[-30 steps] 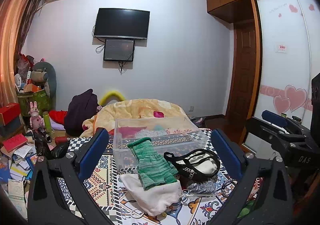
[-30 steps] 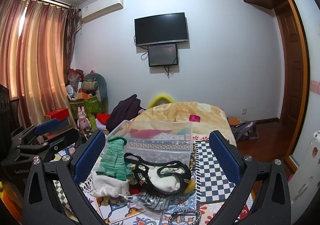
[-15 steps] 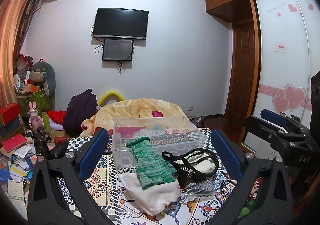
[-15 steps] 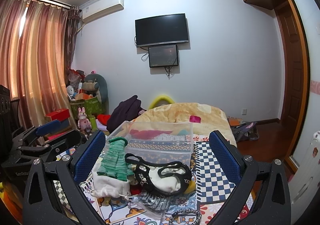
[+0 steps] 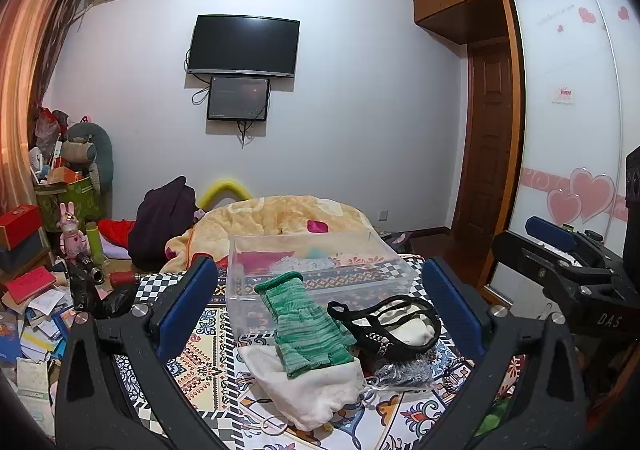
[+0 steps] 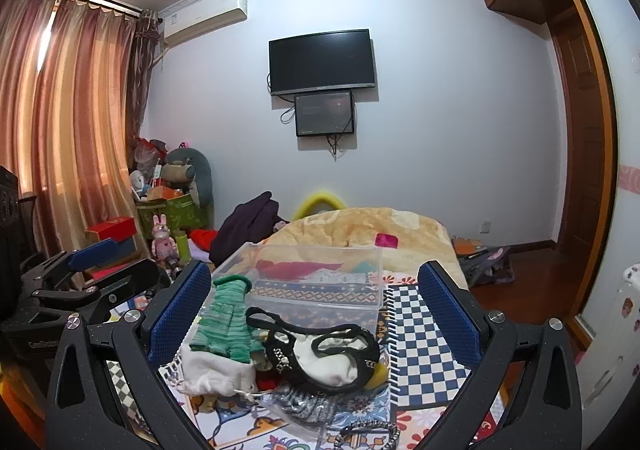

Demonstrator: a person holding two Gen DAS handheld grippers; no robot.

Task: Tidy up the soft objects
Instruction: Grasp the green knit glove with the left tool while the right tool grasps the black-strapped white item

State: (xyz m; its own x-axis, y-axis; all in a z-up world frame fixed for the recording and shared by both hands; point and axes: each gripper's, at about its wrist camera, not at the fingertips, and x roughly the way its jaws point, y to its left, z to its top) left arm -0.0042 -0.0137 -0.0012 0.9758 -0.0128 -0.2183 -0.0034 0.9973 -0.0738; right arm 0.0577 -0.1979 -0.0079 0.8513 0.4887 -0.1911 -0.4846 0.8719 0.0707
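Note:
A pile of soft things lies on the patterned bedspread (image 5: 208, 354) before a clear plastic box (image 5: 320, 270): a green knit glove (image 5: 306, 330) leaning on the box, a white drawstring pouch (image 5: 312, 390), a black-strapped white item (image 5: 392, 328) and a silvery mesh bag (image 5: 404, 372). My left gripper (image 5: 320, 306) is open and empty, hovering above and before the pile. My right gripper (image 6: 316, 310) is open and empty, framing the same glove (image 6: 224, 318), pouch (image 6: 216, 370) and strapped item (image 6: 324, 350). The box (image 6: 320, 278) holds some cloth.
A tan blanket (image 5: 280, 217) and dark bag (image 5: 160, 226) lie behind the box. Cluttered books, boxes and toys (image 5: 36, 290) fill the floor at left. A wardrobe and door (image 5: 488, 145) stand at right. A bead bracelet (image 6: 368, 430) lies near the front.
Both grippers drifted very slightly; the pile and box sit almost where they were. Nothing was taken hold of or let go.

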